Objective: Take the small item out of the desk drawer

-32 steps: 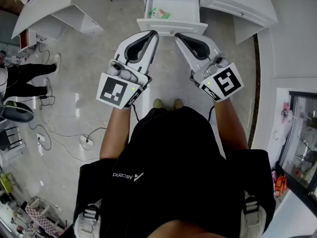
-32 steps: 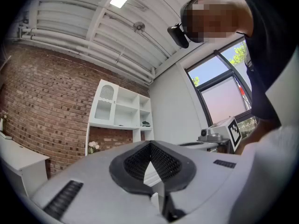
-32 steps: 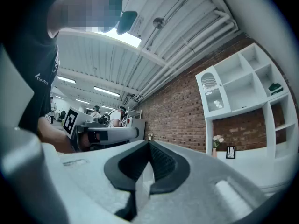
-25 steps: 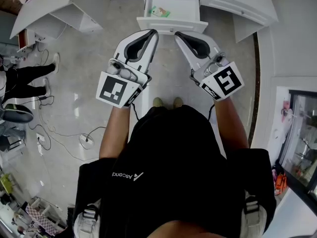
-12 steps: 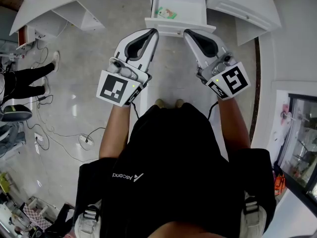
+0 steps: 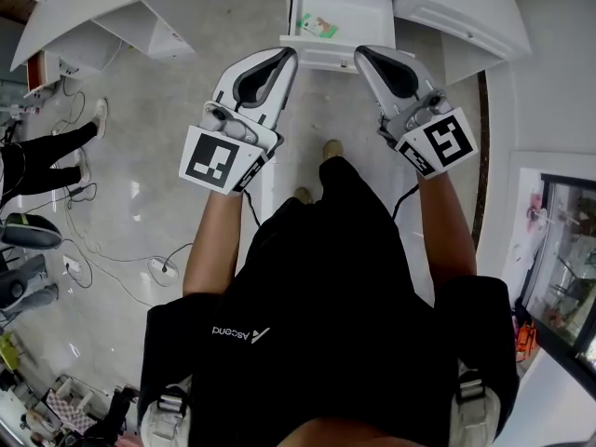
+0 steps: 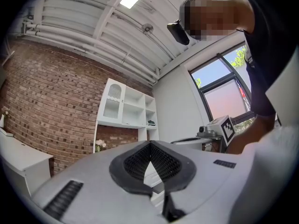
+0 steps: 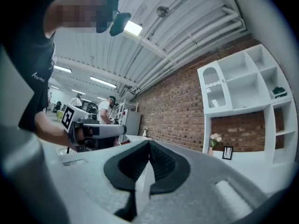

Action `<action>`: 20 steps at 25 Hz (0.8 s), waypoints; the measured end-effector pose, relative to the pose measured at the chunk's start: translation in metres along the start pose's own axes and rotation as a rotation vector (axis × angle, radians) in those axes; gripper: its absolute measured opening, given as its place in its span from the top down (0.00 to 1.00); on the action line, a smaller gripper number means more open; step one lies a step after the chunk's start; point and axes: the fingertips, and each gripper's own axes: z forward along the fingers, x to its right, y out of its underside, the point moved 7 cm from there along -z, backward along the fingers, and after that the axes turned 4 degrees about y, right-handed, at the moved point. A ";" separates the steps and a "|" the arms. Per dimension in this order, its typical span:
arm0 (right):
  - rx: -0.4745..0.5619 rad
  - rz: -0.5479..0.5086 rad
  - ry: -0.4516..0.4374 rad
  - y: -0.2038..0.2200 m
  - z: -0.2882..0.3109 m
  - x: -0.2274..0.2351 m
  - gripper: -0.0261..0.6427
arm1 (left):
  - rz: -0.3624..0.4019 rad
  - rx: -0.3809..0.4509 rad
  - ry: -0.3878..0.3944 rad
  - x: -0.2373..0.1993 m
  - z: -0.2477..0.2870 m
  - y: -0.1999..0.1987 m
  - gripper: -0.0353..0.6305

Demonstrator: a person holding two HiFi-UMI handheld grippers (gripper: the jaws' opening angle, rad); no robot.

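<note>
While the left gripper [image 6: 285, 57] and right gripper [image 6: 361, 54] hover at the open drawer's [image 6: 356, 17] 6 o'clock, both sets of jaws are pressed together, empty. The item [image 6: 317, 28] lies flat inside, its long axis running roughly 10 to 4 o'clock.

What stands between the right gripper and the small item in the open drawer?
Only the drawer's front panel lies between the right gripper and the small item. From above, nothing visible covers the item.
</note>
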 end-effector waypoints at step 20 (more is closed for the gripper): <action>-0.116 -0.085 -0.041 0.066 0.117 0.129 0.95 | 0.000 -0.065 -0.053 -0.125 0.098 0.057 0.95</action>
